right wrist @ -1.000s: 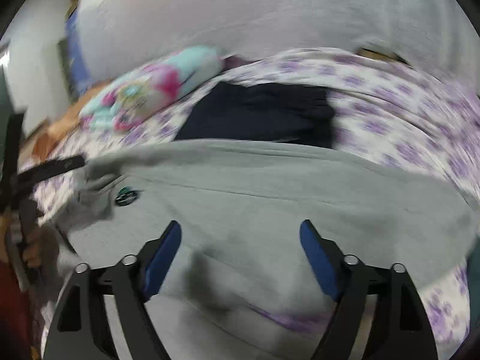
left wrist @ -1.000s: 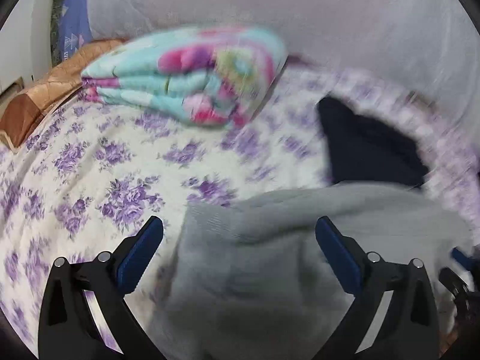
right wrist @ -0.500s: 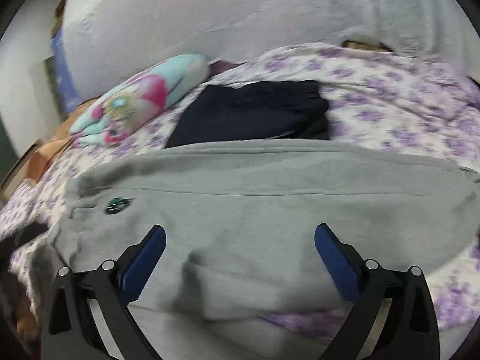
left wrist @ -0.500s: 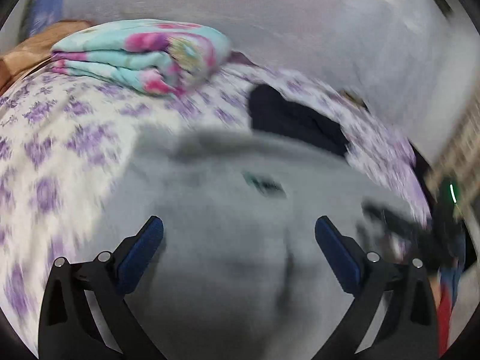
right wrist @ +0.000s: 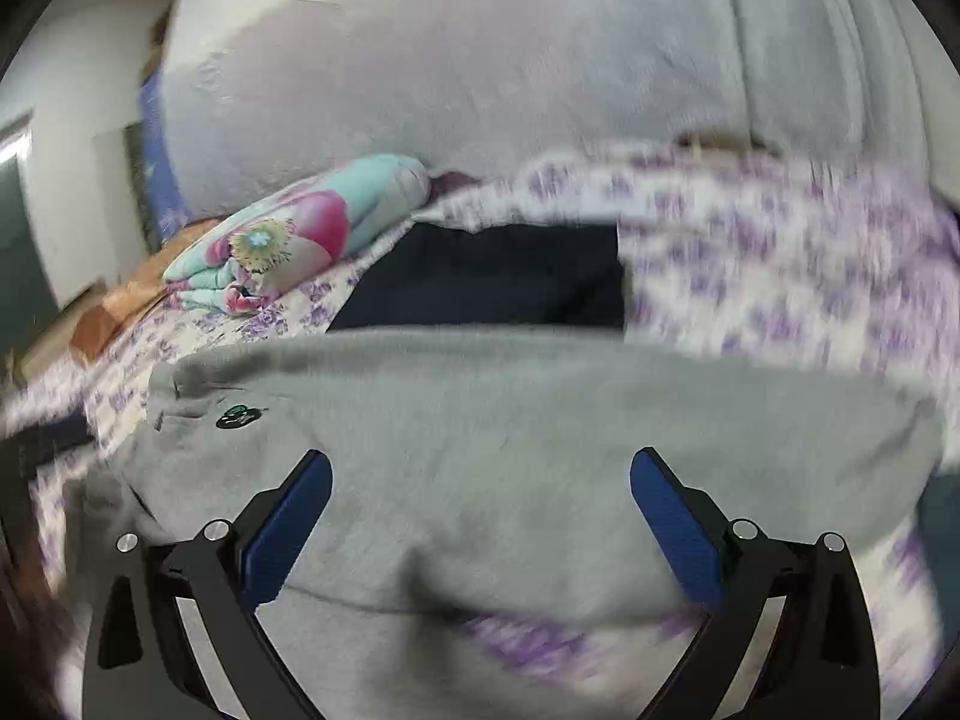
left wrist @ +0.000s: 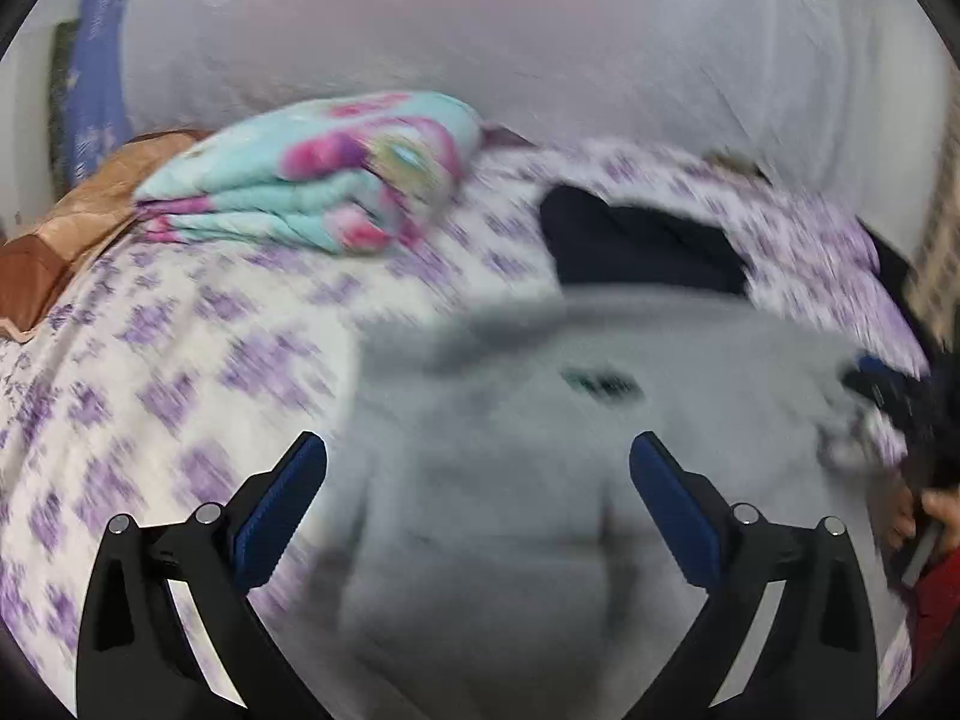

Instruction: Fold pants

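- Left wrist view: the left hand-held gripper (left wrist: pixel 477 498) hangs with jaws spread wide and nothing between them, above the grey sweatpants (left wrist: pixel 570 420), which lie spread on the floral bedsheet (left wrist: pixel 180 372). Behind the sweatpants lies a dark folded garment (left wrist: pixel 636 246); to its left, a folded turquoise blanket (left wrist: pixel 312 180).
- Heavy blur here; the sweatpants' edges smear. At the right rim a person's fingers (left wrist: pixel 936 507) are cut off.
- Right wrist view: the right hand-held gripper (right wrist: pixel 480 510) has just been opening; it is now wide, empty, over the sweatpants (right wrist: pixel 510 408).
- The fleece looks soft, limp and light; it will sag and crease, so I would pinch at the waistband by the green logo (right wrist: pixel 237 417) or at a folded edge.
- The leg ends run out of view.
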`<state>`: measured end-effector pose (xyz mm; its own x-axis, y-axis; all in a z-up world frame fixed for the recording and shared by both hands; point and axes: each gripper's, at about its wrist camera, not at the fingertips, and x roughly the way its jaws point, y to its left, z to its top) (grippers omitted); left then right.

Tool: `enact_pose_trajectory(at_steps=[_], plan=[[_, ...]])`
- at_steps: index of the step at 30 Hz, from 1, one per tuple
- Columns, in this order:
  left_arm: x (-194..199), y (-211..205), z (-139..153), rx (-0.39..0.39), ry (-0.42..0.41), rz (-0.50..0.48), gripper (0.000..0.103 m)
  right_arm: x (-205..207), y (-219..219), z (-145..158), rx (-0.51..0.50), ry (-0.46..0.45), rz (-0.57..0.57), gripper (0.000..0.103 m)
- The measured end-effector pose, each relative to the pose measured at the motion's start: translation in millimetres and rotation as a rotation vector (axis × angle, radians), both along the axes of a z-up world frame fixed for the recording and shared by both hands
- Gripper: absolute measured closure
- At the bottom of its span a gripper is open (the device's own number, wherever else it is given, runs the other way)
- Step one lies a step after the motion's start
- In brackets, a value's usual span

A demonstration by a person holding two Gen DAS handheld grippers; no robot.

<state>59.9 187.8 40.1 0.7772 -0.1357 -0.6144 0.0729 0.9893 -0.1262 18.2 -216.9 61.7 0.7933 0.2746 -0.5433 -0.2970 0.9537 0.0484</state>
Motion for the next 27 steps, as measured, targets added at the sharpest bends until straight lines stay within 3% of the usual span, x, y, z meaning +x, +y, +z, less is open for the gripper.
enact_pose_trajectory(at_steps=[3,7,12,16,20,23,27], plan=[[31.7,19.7,5.6,-0.080,0.012,0.028,0.004,16.6,-8.3,-0.5,-0.095,0.002,-0.008,0.003],[63.8,13.9,-2.2,-0.148,0.052,-0.006,0.004,23.7,-20.8,-13.9,-0.067,0.013,-0.024,0.003],[74.7,-14.0,-11.6,-0.155,0.070,-0.058,0.004,37.9,-23.2,-23.7,-0.085,0.049,-0.016,0.003],[75.6,-13.9,-27.9,-0.225,0.112,-0.077,0.004,56.1,-13.5,-12.3,-0.201,0.011,0.021,0.003],[89.1,1.0,-48.0,-0.336,0.174,-0.063,0.004,95.6,-0.7,-8.9,-0.313,0.029,0.078,0.003],[95.1,14.8,-52.8,-0.450,0.179,-0.063,0.004,124.2,4.4,-17.4,-0.318,0.089,0.128,0.003],[104.9,23.1,-60.5,-0.528,0.216,-0.059,0.004,148.1,10.3,-31.0,-0.315,0.143,0.175,0.003]])
